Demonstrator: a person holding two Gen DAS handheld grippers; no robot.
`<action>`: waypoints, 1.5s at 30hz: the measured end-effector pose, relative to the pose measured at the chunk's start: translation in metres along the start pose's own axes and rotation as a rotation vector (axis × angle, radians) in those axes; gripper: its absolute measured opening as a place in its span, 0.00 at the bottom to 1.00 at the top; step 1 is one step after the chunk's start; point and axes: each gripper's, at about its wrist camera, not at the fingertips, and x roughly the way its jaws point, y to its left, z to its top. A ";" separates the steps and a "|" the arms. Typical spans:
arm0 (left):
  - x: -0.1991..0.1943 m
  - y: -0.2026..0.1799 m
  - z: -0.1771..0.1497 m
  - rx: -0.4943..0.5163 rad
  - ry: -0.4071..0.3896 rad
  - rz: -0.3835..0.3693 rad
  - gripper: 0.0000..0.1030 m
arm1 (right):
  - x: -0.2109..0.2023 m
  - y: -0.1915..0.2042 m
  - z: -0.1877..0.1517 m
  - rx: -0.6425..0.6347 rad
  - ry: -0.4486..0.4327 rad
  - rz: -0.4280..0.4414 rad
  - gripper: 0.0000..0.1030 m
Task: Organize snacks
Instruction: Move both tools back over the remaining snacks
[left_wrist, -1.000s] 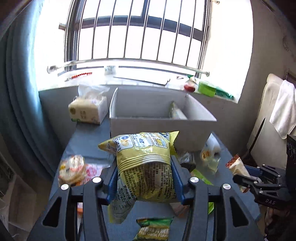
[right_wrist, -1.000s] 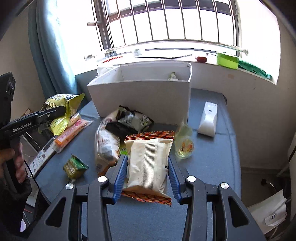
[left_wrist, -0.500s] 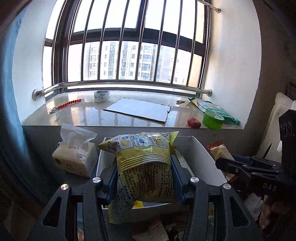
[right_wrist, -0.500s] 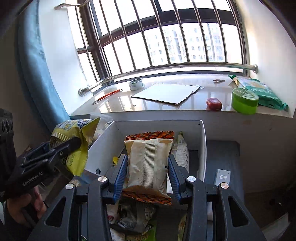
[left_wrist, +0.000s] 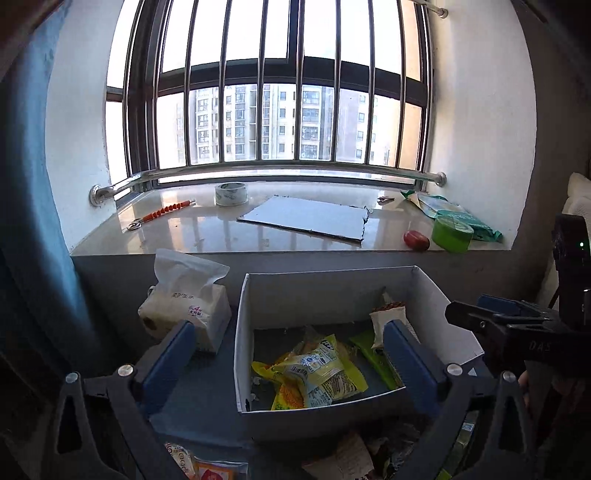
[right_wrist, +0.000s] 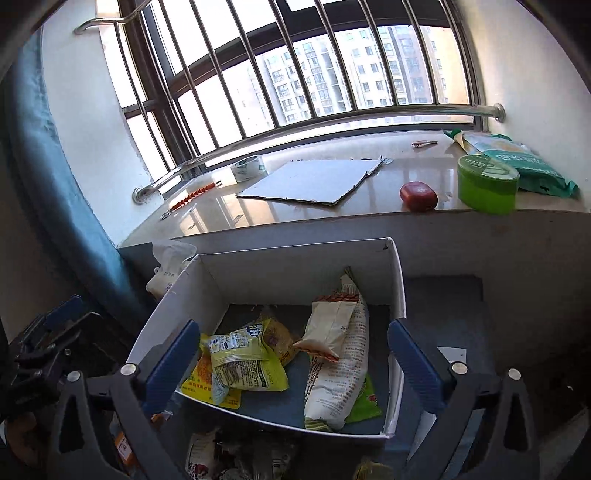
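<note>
Holding both grippers wide with nothing in them, your left gripper (left_wrist: 288, 347) and right gripper (right_wrist: 291, 347) are hanging over the white box (right_wrist: 295, 258); the cream snack bag (right_wrist: 328, 328) is leaning, long way pointing up toward the window.

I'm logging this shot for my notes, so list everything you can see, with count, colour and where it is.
white box: one, on the grey table, open top
yellow snack bag: one, in the box, left side
cream snack bag: one, in the box, right side, lying on a long white packet
tissue pack: one, white, left of the box
tape roll: one, pale, on the sill
cardboard sheet: one, grey, mid sill
green tub: one, sill right
red object: one, beside the tub
left gripper: blue pads, open, empty
right gripper: blue pads, open, empty
</note>
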 end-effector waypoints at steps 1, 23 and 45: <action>-0.013 -0.001 -0.003 0.006 -0.016 0.014 1.00 | -0.006 0.004 -0.005 -0.004 -0.004 0.017 1.00; -0.201 -0.032 -0.063 0.003 -0.113 -0.039 1.00 | -0.191 0.076 -0.118 -0.150 -0.183 0.100 1.00; -0.150 0.005 -0.147 -0.075 0.112 -0.099 1.00 | -0.019 -0.050 -0.150 -0.066 0.154 -0.235 1.00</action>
